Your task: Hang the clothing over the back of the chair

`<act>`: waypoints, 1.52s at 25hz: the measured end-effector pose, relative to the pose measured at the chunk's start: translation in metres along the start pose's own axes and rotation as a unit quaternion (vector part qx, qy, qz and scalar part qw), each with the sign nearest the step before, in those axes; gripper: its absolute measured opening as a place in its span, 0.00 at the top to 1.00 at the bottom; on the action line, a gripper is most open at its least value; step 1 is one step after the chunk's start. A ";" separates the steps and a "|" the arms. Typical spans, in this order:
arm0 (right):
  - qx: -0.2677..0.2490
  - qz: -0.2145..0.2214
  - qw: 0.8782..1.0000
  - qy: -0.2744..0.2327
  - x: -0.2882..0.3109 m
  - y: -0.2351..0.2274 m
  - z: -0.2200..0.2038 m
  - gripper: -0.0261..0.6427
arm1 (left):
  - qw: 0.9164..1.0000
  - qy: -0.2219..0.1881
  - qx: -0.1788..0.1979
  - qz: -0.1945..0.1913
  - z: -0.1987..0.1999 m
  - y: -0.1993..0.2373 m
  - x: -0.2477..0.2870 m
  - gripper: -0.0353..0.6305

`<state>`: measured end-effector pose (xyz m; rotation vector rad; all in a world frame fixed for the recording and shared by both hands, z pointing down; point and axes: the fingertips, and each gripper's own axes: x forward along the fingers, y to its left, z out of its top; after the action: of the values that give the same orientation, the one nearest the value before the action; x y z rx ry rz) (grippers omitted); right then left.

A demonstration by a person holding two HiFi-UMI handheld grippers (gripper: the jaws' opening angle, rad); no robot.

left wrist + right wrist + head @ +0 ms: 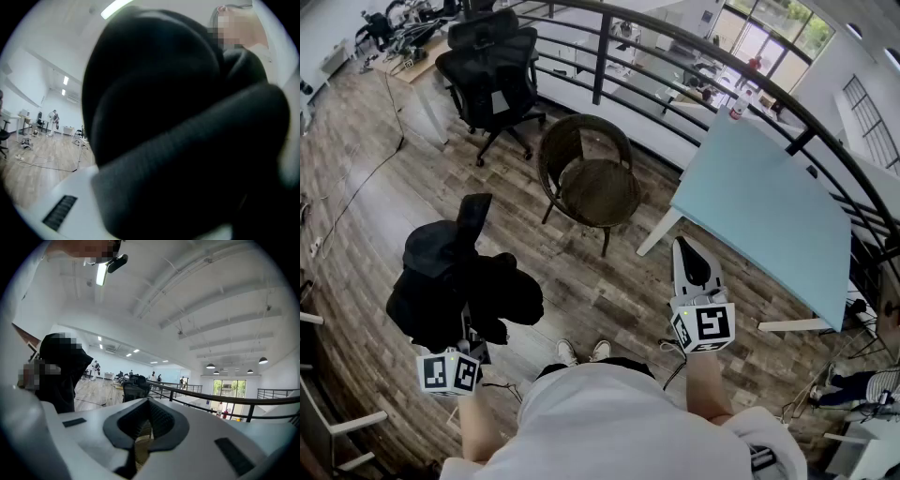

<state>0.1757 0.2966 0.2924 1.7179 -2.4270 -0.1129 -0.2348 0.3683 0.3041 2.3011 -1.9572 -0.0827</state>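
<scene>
A bundle of black clothing hangs bunched in front of me at the lower left. My left gripper is shut on it, its jaws buried in the fabric. In the left gripper view the dark cloth fills nearly the whole picture. The round brown wicker chair stands ahead on the wooden floor, a step or two from both grippers. My right gripper is held level at the right, shut with nothing in it, its tips meeting in the right gripper view.
A black office chair stands further back on the left. At the right is a light blue table, with a dark metal railing curving behind it. Cables trail over the floor at the left.
</scene>
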 end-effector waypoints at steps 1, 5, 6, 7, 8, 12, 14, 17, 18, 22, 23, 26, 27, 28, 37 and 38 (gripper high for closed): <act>0.000 0.003 1.000 0.000 0.002 -0.001 -0.001 0.93 | 1.000 0.000 0.000 0.001 -0.001 -0.002 0.000 0.76; 0.002 0.009 1.000 0.001 0.004 -0.007 -0.006 0.93 | 1.000 0.003 0.002 0.000 -0.004 -0.013 0.003 0.76; 0.003 0.010 1.000 0.001 0.005 -0.009 -0.008 0.93 | 1.000 0.005 0.003 0.000 -0.004 -0.016 0.003 0.76; 0.005 0.012 1.000 0.002 0.005 -0.010 -0.010 0.93 | 1.000 0.007 0.005 0.000 -0.005 -0.018 0.002 0.76; 0.007 0.013 1.000 0.002 0.004 -0.011 -0.012 0.93 | 1.000 0.009 0.006 0.001 -0.006 -0.021 0.001 0.76; 0.036 0.023 0.999 -0.007 0.001 -0.022 -0.019 0.93 | 1.000 0.011 0.011 0.009 -0.005 -0.032 -0.005 0.76; 0.053 0.027 0.998 -0.010 0.000 -0.030 -0.024 0.93 | 1.000 0.010 0.011 0.013 -0.004 -0.037 -0.007 0.76; 0.060 0.031 0.998 -0.013 0.000 -0.040 -0.031 0.93 | 1.000 0.010 0.010 0.019 -0.003 -0.045 -0.010 0.76; 0.062 0.032 0.997 -0.013 0.001 -0.042 -0.033 0.93 | 1.000 0.011 0.012 0.021 -0.002 -0.048 -0.010 0.76; 0.070 0.041 0.997 -0.014 0.000 -0.046 -0.038 0.93 | 0.999 0.008 0.013 0.029 0.002 -0.056 -0.015 0.76; 0.068 0.045 0.997 -0.015 -0.001 -0.045 -0.038 0.93 | 0.999 0.006 0.013 0.032 0.003 -0.056 -0.016 0.76; 0.062 0.053 0.997 -0.014 -0.005 -0.043 -0.041 0.93 | 0.999 0.004 0.008 0.037 0.001 -0.055 -0.021 0.76; 0.063 0.053 0.997 -0.011 -0.005 -0.043 -0.043 0.93 | 0.999 0.003 0.006 0.038 0.000 -0.055 -0.021 0.76; 0.065 0.052 0.996 -0.007 -0.004 -0.044 -0.046 0.93 | 0.999 0.003 0.005 0.039 -0.001 -0.054 -0.019 0.76; 0.069 0.043 0.996 0.021 0.035 -0.048 -0.062 0.93 | 1.000 0.019 -0.008 0.021 -0.027 -0.035 0.037 0.76; 0.081 0.046 0.995 0.024 0.044 -0.046 -0.063 0.93 | 1.000 0.022 -0.009 0.017 -0.031 -0.029 0.051 0.76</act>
<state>0.2153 0.2415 0.3510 1.6465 -2.5362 0.1400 -0.1943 0.3245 0.3332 2.2382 -1.9650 -0.0480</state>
